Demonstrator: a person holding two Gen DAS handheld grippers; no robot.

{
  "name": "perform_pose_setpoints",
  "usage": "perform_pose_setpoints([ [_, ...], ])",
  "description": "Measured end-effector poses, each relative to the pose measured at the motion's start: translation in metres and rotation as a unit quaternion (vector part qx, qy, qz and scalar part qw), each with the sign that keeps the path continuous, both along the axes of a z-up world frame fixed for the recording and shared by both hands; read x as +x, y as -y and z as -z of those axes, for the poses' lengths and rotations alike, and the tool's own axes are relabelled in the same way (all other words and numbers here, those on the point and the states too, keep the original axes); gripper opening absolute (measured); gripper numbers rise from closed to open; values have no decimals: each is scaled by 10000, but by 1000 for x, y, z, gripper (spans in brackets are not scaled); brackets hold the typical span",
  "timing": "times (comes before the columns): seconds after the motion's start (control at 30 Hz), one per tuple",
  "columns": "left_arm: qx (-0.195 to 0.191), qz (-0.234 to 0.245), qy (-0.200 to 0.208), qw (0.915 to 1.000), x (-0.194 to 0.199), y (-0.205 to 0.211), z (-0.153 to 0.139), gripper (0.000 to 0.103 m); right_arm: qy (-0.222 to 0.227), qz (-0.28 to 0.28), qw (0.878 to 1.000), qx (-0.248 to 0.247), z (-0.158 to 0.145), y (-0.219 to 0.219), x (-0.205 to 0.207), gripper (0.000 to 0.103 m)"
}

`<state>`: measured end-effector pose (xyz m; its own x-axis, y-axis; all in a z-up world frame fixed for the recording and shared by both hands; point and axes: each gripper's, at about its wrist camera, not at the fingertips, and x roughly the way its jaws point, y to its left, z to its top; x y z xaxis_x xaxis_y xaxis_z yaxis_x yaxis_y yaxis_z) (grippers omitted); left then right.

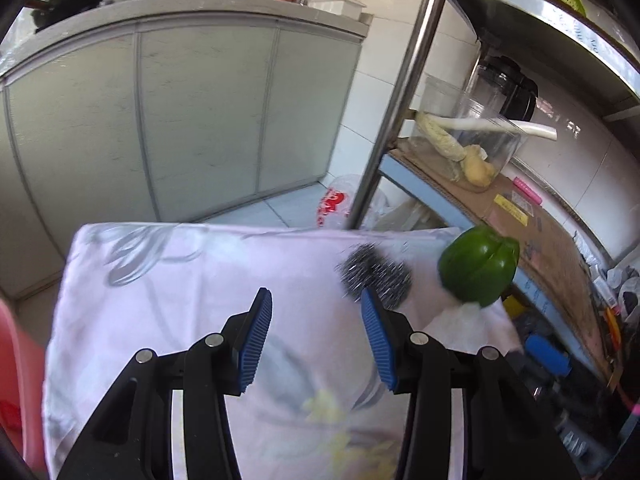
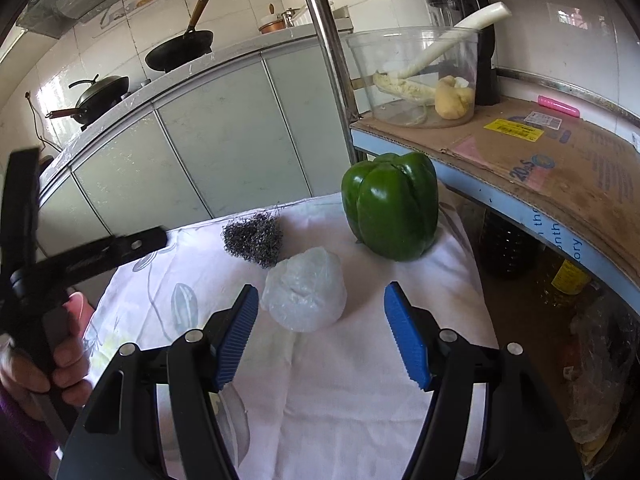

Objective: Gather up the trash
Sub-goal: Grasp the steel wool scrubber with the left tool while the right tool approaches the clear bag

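Observation:
A crumpled clear plastic bag (image 2: 305,294) lies on the white floral cloth (image 2: 360,380) covering the table. My right gripper (image 2: 320,300) is open, its blue pads either side of the bag's near edge, just short of it. A steel wool scrubber (image 2: 254,240) lies behind the bag, and a green bell pepper (image 2: 391,210) stands to the right. In the left wrist view my left gripper (image 1: 316,306) is open and empty above the cloth (image 1: 180,280), with the scrubber (image 1: 376,274) by its right pad and the pepper (image 1: 478,266) further right. The bag is mostly hidden there.
A metal shelf post (image 2: 326,52) and a cardboard-lined shelf (image 2: 540,152) with a clear bowl of vegetable scraps (image 2: 416,76) stand to the right. Kitchen cabinets (image 1: 180,120) with woks on top are behind. A pink bin (image 1: 16,380) sits at the far left.

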<state>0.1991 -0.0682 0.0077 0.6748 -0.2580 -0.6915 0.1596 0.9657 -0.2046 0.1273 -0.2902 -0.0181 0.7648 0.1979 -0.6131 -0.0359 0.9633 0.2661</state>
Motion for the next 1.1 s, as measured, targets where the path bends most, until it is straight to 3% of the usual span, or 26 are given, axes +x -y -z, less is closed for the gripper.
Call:
perform_pose_setpoints([
  [0.3,64,65,-286,9995,56,42,26,46,-63,62,10000,30,3,-2,30,66],
  [0.63,118,65,-498,9987,69,51,54,45,-403,-19,9992,6,29,-9,48,66],
  [0.73,123,93,-473,9988,64,51,56,38,-437,-63,9990,69,33,-10,49,66],
  [0.83,124,103,-417,9990,61,51,57,20,-493,-124,9986,162,36,-9,51,66],
  [1.1,43,65,-218,9997,42,40,48,16,-413,-344,9984,158,36,-13,50,66],
])
